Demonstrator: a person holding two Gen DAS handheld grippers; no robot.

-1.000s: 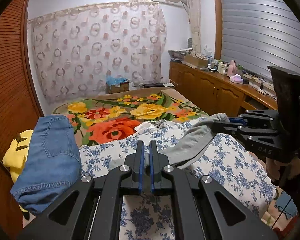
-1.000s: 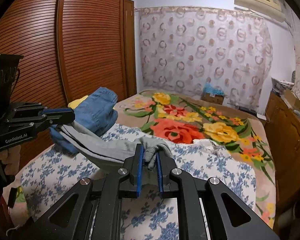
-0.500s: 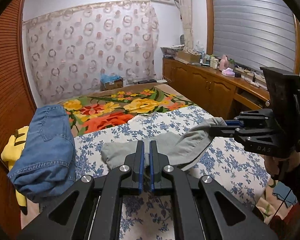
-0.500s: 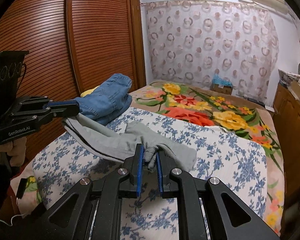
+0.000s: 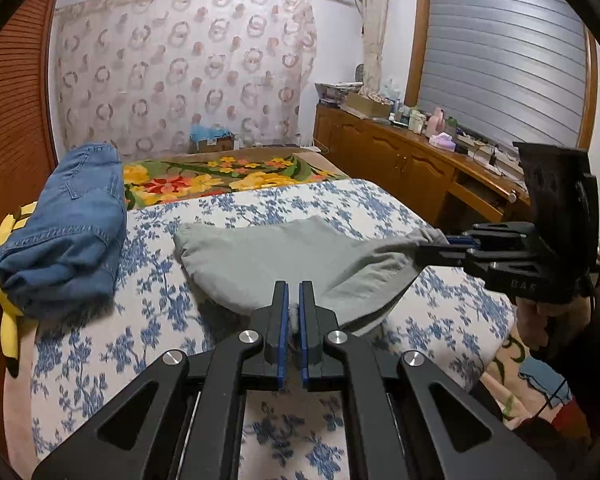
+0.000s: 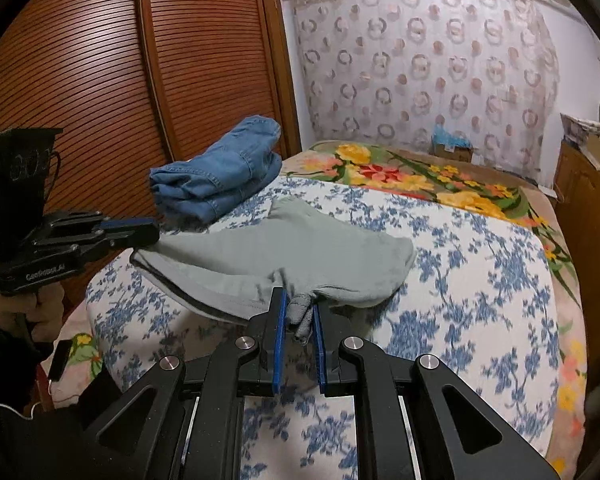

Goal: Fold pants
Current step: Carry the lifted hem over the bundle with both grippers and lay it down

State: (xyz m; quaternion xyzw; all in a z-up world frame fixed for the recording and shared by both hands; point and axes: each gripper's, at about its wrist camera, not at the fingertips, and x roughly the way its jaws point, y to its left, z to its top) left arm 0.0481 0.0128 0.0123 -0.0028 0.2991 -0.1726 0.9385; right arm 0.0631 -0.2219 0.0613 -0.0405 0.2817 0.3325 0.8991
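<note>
The grey pants (image 5: 284, 256) lie folded over on the blue-flowered sheet (image 5: 148, 312) of the bed; they also show in the right wrist view (image 6: 284, 256). My left gripper (image 5: 293, 296) is shut on the near edge of the pants. It shows from the side in the right wrist view (image 6: 140, 234) at the pants' left corner. My right gripper (image 6: 300, 310) is shut on a bunched grey edge. It shows in the left wrist view (image 5: 440, 242), holding the pants' right corner a little above the sheet.
Folded blue jeans (image 5: 64, 228) lie at the bed's left edge on something yellow (image 5: 8, 320); they also show in the right wrist view (image 6: 224, 176). A flowered blanket (image 5: 228, 176) covers the far bed. A wooden cabinet (image 5: 400, 164) runs along the right, a slatted wardrobe (image 6: 120, 80) along the left.
Both grippers have drawn the grey pants toward the near edge of the bed and lowered them. The pants now lie spread flatter on the sheet. Both stay shut.
</note>
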